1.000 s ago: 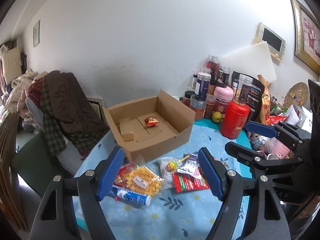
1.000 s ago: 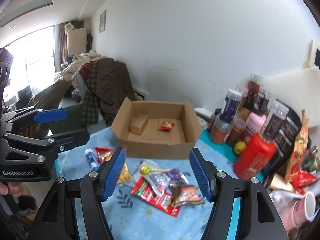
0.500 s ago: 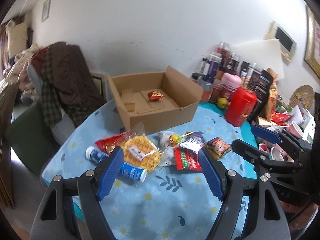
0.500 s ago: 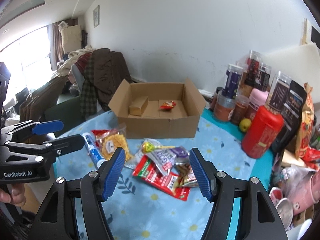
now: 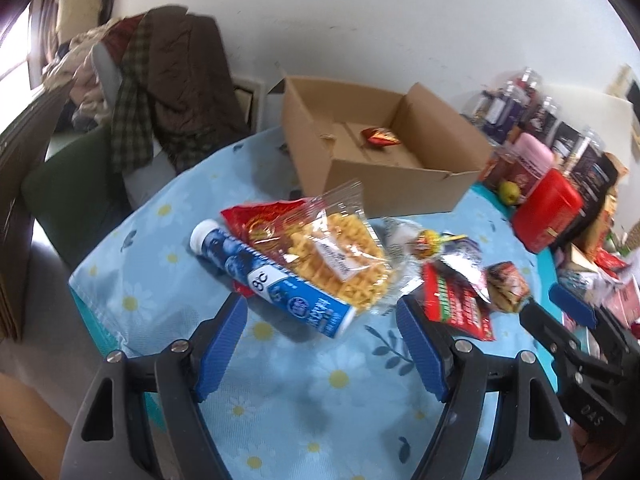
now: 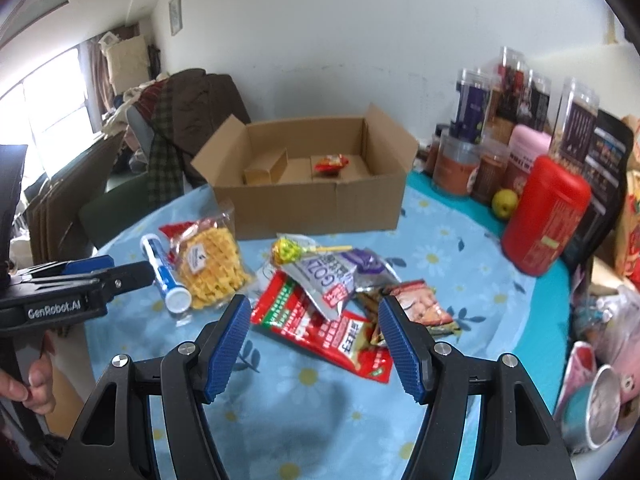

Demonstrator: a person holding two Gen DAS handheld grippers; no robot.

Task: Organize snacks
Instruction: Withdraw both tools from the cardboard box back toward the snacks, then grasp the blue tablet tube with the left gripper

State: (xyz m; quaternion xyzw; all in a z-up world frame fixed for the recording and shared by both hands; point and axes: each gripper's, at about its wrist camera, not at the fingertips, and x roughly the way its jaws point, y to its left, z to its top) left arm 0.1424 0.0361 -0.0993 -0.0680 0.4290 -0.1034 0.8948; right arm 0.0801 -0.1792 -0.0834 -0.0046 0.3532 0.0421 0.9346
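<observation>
An open cardboard box [image 5: 384, 196] [image 6: 320, 208] stands at the back of the table, with one small red packet [image 5: 380, 136] [image 6: 331, 162] inside. In front lie loose snacks: a blue tube [image 5: 272, 280] [image 6: 164, 270], a waffle bag [image 5: 340, 260] [image 6: 212, 268], a lollipop [image 5: 426, 240] [image 6: 286, 250], a silver-purple packet [image 6: 332, 272], a red-green packet [image 5: 456, 304] [image 6: 320, 328] and a brown packet [image 5: 506, 284] [image 6: 420, 304]. My left gripper [image 5: 320, 312] [image 6: 120, 276] hangs open just short of the tube's near end. My right gripper [image 6: 314, 308] [image 5: 560, 320] is open above the red-green packet.
Jars, a red canister [image 6: 544, 220] and a green fruit [image 6: 502, 204] crowd the table's right side, with cups [image 6: 600, 400] at the near right. A chair piled with clothes [image 5: 168, 80] stands beyond the left table edge. A hand [image 6: 36, 384] holds the left gripper.
Both grippers have sunk toward the table and the snacks now loom larger. The left gripper has also rolled, tilting its view. Both stay open and no snack has moved.
</observation>
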